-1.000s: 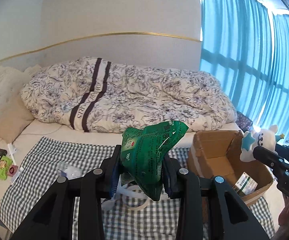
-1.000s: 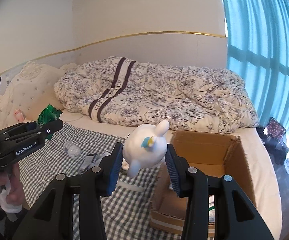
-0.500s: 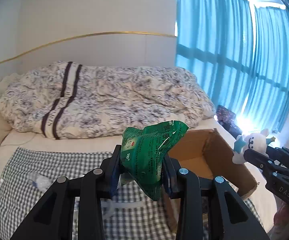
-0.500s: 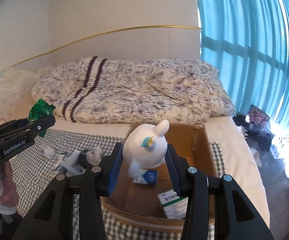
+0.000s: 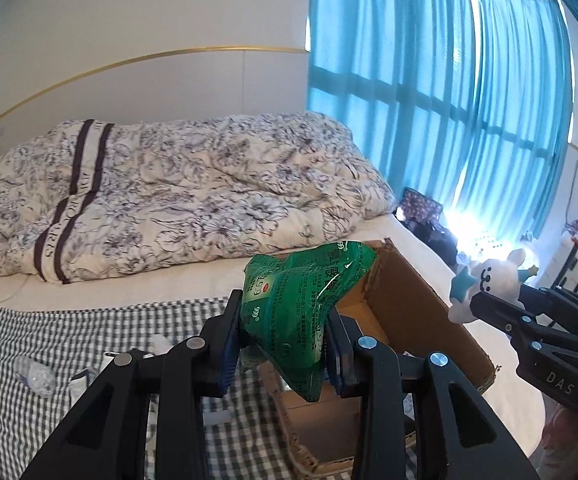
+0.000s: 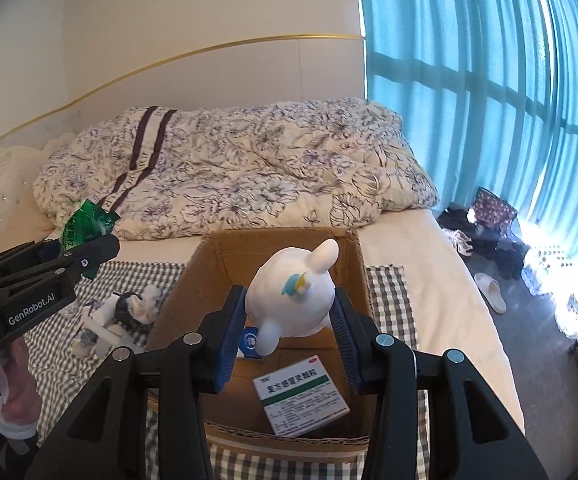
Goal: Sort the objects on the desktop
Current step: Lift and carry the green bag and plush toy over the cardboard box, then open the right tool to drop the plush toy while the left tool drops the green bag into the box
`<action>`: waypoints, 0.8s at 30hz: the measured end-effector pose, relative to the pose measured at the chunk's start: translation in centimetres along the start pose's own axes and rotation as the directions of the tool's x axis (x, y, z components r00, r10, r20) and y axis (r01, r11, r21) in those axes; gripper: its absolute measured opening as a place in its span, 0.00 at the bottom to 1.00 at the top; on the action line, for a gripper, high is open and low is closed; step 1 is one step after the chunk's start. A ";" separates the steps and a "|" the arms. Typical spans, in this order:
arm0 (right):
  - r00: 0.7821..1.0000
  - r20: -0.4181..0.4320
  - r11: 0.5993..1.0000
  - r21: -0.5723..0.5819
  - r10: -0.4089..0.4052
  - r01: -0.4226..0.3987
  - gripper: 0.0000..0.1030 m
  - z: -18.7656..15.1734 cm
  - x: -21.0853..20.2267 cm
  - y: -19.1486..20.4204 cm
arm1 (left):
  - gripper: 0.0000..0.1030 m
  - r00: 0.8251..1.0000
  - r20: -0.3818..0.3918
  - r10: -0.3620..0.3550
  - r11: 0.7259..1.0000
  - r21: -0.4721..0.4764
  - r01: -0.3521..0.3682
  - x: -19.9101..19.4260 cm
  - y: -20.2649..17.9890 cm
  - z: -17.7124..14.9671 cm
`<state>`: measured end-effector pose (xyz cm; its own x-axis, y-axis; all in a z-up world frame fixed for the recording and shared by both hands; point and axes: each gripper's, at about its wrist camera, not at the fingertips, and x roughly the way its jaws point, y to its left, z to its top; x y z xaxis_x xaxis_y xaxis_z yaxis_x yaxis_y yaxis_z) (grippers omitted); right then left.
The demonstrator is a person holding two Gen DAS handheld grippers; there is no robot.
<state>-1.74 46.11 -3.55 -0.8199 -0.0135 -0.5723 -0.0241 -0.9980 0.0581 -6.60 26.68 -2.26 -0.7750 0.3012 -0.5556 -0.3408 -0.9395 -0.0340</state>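
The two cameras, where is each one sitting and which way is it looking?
Left wrist: sits on the left gripper, looks along its fingers at the green packet it pinches, the cardboard box and bed beyond; the right gripper shows at right.
Right wrist: sits on the right gripper, looks down into the box past the white plush toy it holds; the left gripper and a hand show at left.
Shared: box, packet, toy, checked cloth, quilt.
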 end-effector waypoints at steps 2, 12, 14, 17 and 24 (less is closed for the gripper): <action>1.000 -0.010 1.000 0.004 -0.003 0.003 0.41 -0.1 0.4 -0.2 | 0.35 1.000 -0.012 -0.010 1.000 0.007 0.010 0.7 -0.5 -0.1; 0.996 -0.088 1.000 0.008 -0.011 0.012 0.41 -0.9 3.7 -1.5 | 0.35 0.995 -0.090 -0.044 0.998 0.030 0.047 4.5 -2.1 -1.1; 0.994 -0.108 1.000 0.007 -0.012 0.013 0.41 -1.2 4.4 -1.6 | 0.35 0.993 -0.110 -0.049 0.998 0.036 0.053 5.1 -2.4 -1.5; 0.990 -0.140 1.000 0.012 -0.013 0.015 0.41 -1.7 5.6 -1.8 | 0.35 0.988 -0.144 -0.052 0.997 0.050 0.060 6.3 -2.8 -2.1; 0.981 -0.196 1.000 0.008 -0.011 0.013 0.41 -2.9 7.6 -1.9 | 0.35 0.976 -0.210 -0.057 0.996 0.055 0.070 8.4 -2.7 -3.4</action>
<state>-6.30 47.75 -10.41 -0.6916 -0.0139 -0.7221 -0.0394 -0.9976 0.0570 -10.32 31.20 -9.68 -0.6250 0.3135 -0.7149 -0.4228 -0.9058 -0.0275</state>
